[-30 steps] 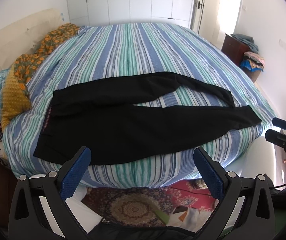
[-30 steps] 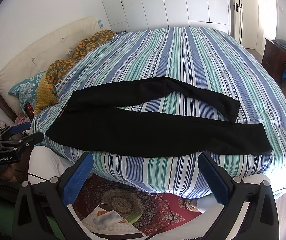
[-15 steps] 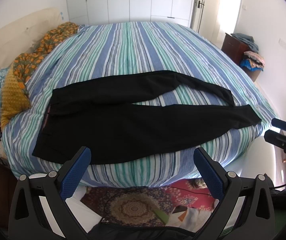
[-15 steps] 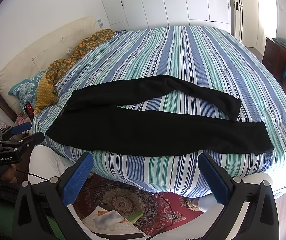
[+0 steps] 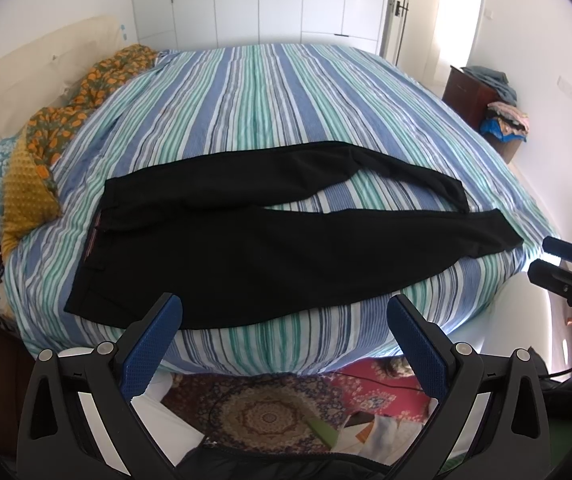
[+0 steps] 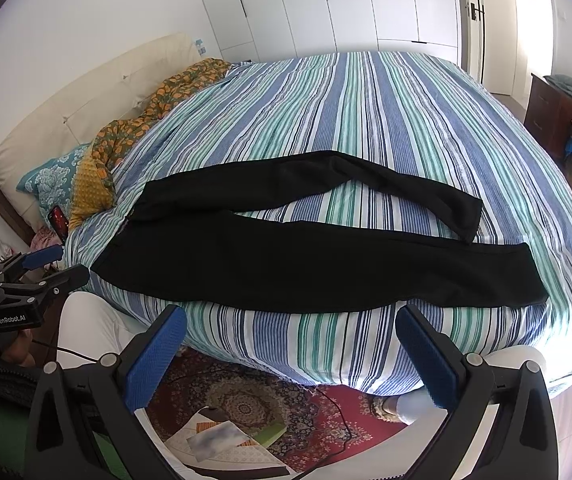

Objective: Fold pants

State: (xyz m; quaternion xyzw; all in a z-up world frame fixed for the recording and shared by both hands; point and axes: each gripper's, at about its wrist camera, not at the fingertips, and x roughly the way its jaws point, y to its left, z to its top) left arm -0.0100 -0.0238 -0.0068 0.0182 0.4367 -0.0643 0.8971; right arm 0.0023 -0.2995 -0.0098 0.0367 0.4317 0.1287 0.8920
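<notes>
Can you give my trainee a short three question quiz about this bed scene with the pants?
1. True or false: the black pants lie spread out on the striped bed, with the legs apart at the cuffs.
2. Which end of the pants lies toward the pillows? A) the waistband B) the cuffs
3. Fill in: both the left hand-held gripper and the right hand-held gripper are ____ and hold nothing.

Key
1. True
2. A
3. open
</notes>
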